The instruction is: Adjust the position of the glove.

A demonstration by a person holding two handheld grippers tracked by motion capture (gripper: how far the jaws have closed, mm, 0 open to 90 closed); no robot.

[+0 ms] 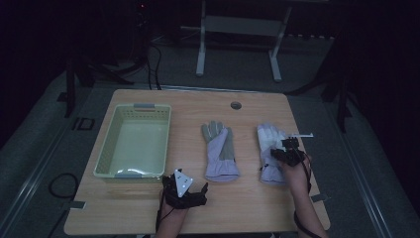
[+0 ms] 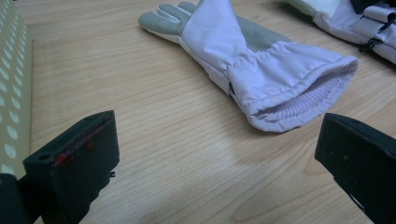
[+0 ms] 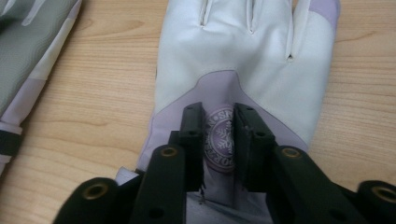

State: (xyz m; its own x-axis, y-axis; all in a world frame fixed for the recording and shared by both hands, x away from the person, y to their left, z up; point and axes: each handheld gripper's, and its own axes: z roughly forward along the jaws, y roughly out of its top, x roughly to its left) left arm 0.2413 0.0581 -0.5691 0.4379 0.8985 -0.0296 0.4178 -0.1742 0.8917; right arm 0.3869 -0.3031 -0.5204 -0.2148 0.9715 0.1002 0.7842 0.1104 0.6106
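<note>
Your right tongs (image 3: 219, 135) sit low over the right glove (image 1: 270, 148), at about four o'clock on the table (image 1: 247, 203). Their jaws are only narrowly parted, with the glove's round purple badge (image 3: 219, 140) between them; you can't tell whether the pads pinch it. Your left tongs (image 2: 219, 158) hang wide open and empty at six o'clock, facing the cuff of the middle glove (image 2: 261, 70), beside the pale green basket (image 1: 163, 134).
</note>
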